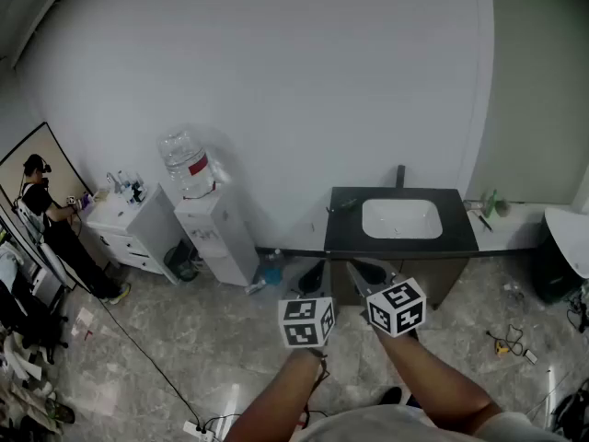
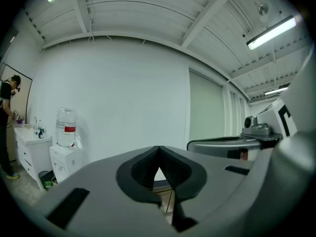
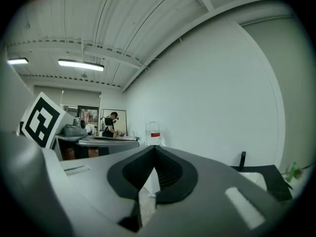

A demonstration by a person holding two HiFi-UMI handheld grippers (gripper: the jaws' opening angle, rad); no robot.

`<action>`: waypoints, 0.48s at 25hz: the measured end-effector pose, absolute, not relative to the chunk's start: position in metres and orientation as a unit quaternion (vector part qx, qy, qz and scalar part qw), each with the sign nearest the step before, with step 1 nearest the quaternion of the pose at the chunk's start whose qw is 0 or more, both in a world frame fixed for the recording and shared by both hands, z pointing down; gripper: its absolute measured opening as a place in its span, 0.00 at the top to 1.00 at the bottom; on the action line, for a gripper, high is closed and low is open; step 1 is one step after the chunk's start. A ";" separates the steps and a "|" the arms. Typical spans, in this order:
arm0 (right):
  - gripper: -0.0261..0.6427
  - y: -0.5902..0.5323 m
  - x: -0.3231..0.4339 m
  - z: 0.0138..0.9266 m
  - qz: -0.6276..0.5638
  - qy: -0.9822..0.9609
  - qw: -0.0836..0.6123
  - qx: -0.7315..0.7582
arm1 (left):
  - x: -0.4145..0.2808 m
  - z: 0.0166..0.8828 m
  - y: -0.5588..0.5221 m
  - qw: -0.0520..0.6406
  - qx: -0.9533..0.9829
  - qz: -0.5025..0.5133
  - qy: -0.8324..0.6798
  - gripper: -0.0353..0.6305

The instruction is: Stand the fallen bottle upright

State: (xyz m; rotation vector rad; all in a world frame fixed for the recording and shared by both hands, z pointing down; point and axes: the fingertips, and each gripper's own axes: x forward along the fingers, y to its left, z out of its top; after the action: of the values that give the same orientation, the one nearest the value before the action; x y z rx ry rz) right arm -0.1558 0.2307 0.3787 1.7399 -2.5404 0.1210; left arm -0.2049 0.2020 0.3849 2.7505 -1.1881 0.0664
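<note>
The left gripper (image 1: 313, 279) and right gripper (image 1: 368, 273) are both closed tight and empty, side by side just in front of the black counter (image 1: 350, 235). What looks like the fallen bottle (image 1: 345, 205) lies on that counter, left of the basin (image 1: 401, 218) and clear of both.

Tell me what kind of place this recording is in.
Probably an indoor workroom or lab fitted out like a washroom: a black counter with a white sink against a bare wall, a water dispenser beside it, and another person working at a second white washstand.
</note>
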 end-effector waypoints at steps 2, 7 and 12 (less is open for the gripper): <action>0.96 0.233 -0.156 0.379 0.036 -0.824 0.031 0.564 | -0.204 0.384 0.204 0.071 0.916 0.021 -0.395 0.94; 0.96 0.236 -0.156 0.379 0.037 -0.824 0.030 0.564 | -0.205 0.383 0.208 0.072 0.916 0.018 -0.394 0.94; 0.96 0.238 -0.157 0.378 0.044 -0.829 0.017 0.557 | -0.207 0.383 0.209 0.073 0.916 0.015 -0.394 0.94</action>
State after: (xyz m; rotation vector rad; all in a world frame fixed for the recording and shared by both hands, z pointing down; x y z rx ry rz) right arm -0.1573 0.2376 0.3781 1.7315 -2.5760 0.1364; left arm -0.2071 0.2087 0.3830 2.7522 -1.1842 0.0440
